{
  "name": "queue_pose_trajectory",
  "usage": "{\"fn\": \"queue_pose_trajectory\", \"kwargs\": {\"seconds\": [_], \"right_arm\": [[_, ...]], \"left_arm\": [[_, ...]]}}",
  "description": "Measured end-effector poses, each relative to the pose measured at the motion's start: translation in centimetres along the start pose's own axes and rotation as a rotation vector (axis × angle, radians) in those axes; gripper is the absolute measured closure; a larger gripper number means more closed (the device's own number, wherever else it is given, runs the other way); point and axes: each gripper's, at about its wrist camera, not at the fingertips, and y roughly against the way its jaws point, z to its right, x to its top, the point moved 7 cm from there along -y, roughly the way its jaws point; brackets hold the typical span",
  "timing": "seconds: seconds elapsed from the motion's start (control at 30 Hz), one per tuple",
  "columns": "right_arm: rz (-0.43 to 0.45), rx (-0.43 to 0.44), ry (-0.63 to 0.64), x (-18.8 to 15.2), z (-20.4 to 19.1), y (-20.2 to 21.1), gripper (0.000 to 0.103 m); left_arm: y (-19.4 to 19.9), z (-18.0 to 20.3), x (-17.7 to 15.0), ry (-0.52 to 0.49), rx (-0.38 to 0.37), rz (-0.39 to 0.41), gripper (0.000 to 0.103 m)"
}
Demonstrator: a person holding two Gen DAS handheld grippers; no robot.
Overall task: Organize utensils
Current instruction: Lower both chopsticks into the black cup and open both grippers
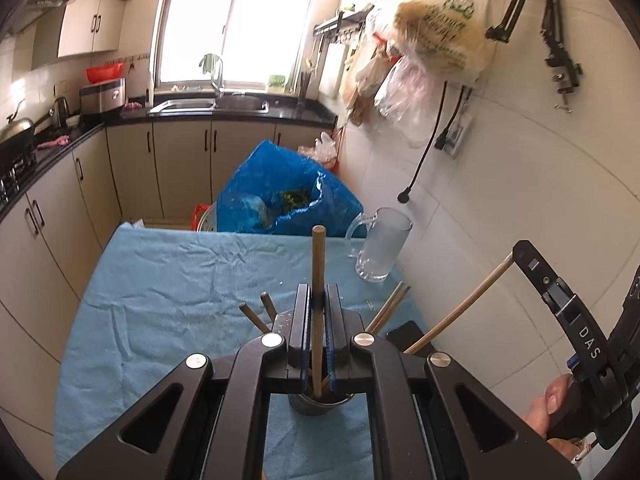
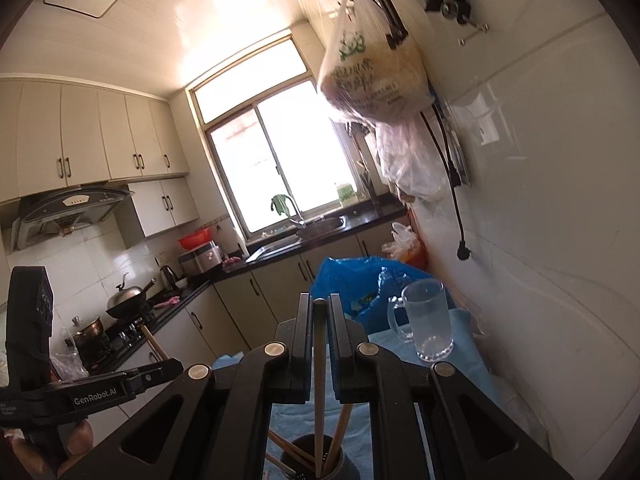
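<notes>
My left gripper [image 1: 318, 300] clamps a dark wooden chopstick [image 1: 318, 256]; my right gripper [image 2: 319, 312] clamps a pale wooden chopstick [image 2: 319, 360], both above the dark round metal holder [image 1: 320, 402] on blue cloth [image 1: 168, 280].

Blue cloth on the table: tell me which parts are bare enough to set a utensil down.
The blue cloth is bare across its left and middle, from the far edge by the blue bag down to the near edge. It is crowded at the right: the glass mug by the wall and the chopstick holder near the front.
</notes>
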Motion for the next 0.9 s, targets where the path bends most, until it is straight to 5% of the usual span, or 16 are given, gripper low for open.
{"fn": "queue_pose_trajectory", "kwargs": {"seconds": [0.5, 0.67, 0.9], "right_arm": [[-0.132, 0.006, -0.026, -3.1, 1.1, -3.4, 0.092], [-0.112, 0.005, -0.025, -2.4, 1.0, -2.7, 0.076], [-0.076, 0.009, -0.034, -1.7, 0.7, -0.1, 0.075]], "left_arm": [[-2.1, -0.3, -1.3, 0.012, 0.002, -0.060, 0.097], [-1.4, -0.3, -1.2, 0.012, -0.003, -0.044, 0.093], [1.3, -1.0, -1.4, 0.018, -0.003, 0.001, 0.084]]}}
